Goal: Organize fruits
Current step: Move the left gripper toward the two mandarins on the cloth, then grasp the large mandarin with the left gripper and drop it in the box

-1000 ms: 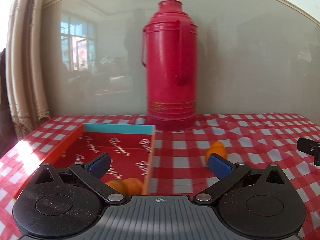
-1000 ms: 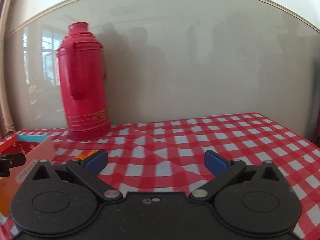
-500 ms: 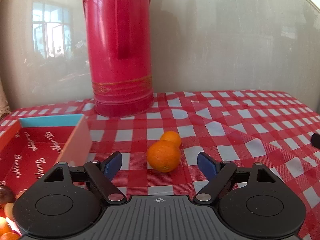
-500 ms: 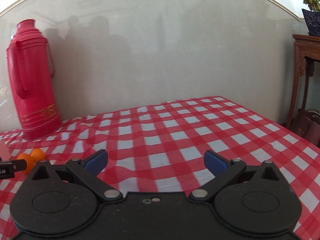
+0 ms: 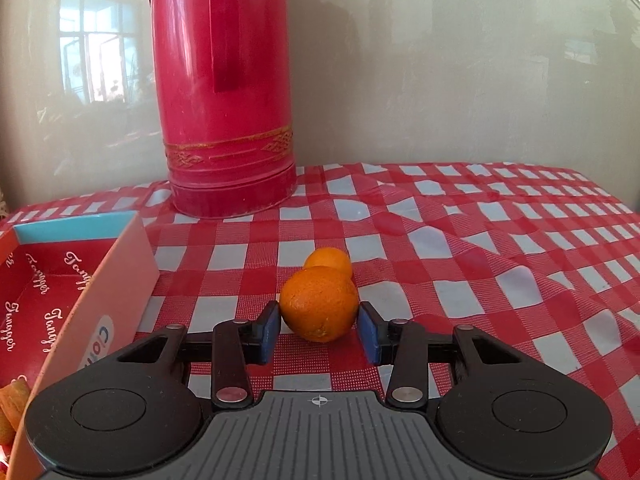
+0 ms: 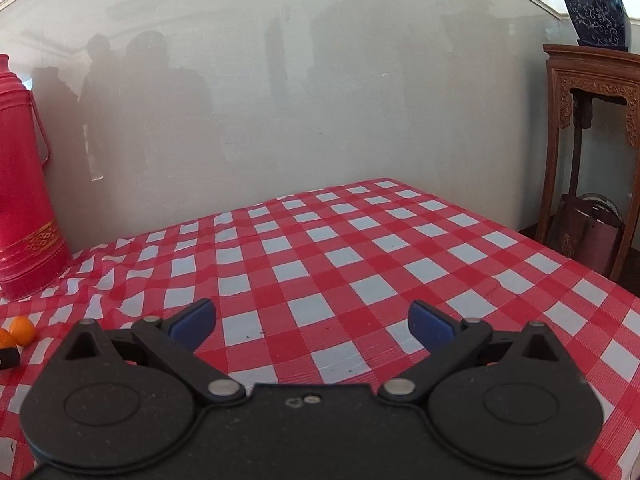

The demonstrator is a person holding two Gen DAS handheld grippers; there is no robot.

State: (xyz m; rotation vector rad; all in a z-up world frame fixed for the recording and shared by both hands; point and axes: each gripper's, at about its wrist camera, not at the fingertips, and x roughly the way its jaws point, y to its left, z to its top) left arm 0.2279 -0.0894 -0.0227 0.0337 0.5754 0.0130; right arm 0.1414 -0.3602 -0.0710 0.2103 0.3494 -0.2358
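Observation:
An orange rests on the red checked tablecloth. My left gripper is closing on it, and its blue pads meet the fruit's two sides. A smaller orange lies just behind, touching it. At the left stands a red and orange cardboard box with more orange fruit in its near corner. My right gripper hovers open over bare cloth with nothing between its fingers. In the right wrist view the small orange shows at the far left.
A tall red thermos stands against the wall behind the oranges and the box. Beyond the table's right edge are a carved wooden stand with a potted plant and a dark bag under it.
My left gripper swung right from the box to the oranges, moved in, and closed its jaws from wide apart onto the nearer orange. The right gripper turned right, still open.

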